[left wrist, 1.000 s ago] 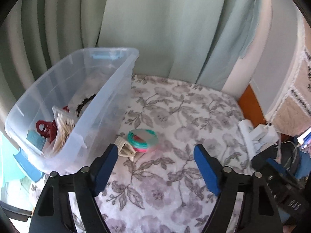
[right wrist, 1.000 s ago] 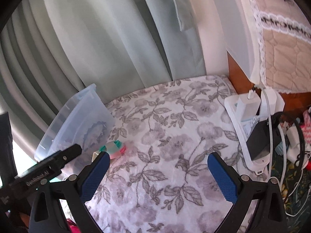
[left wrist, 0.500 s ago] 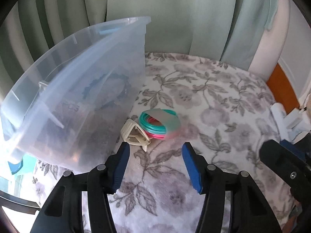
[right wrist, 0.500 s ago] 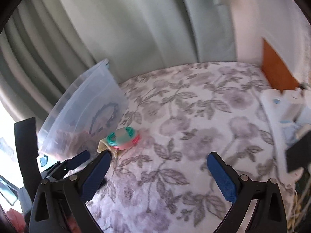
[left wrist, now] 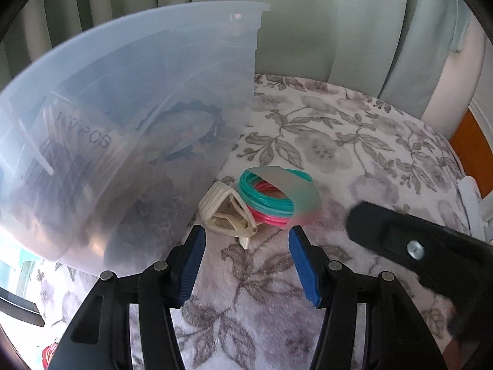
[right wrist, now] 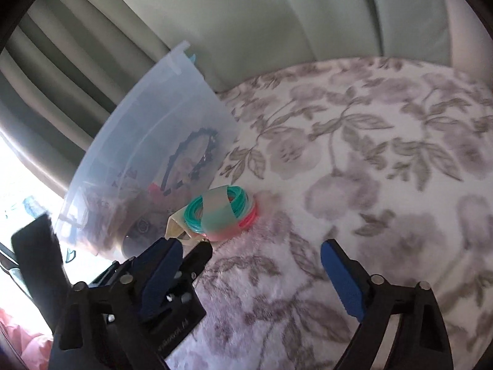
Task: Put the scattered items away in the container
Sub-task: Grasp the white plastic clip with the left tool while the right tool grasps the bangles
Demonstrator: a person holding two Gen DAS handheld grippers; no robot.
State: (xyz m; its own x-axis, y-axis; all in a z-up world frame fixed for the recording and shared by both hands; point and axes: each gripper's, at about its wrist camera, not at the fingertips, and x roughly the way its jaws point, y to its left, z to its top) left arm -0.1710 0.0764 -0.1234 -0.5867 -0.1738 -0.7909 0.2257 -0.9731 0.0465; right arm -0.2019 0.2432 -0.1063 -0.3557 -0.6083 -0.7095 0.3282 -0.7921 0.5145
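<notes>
Both tools lower, nearer clip (left wrist: 228, 212) — left tool (left wrist: 245, 259) narrowed, right tool (right wrist: 249, 265) closing, gaps empty.

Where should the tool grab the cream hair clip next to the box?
Probably across the cream hair clip's ribbed body, coming down from above on the near side. It lies flat beside the clear box, touching the bundle of hair ties, so those sides look crowded.

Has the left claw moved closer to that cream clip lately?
Yes. The left claw has dropped toward the cream clip on the floral cloth, jaws narrowing.
</notes>
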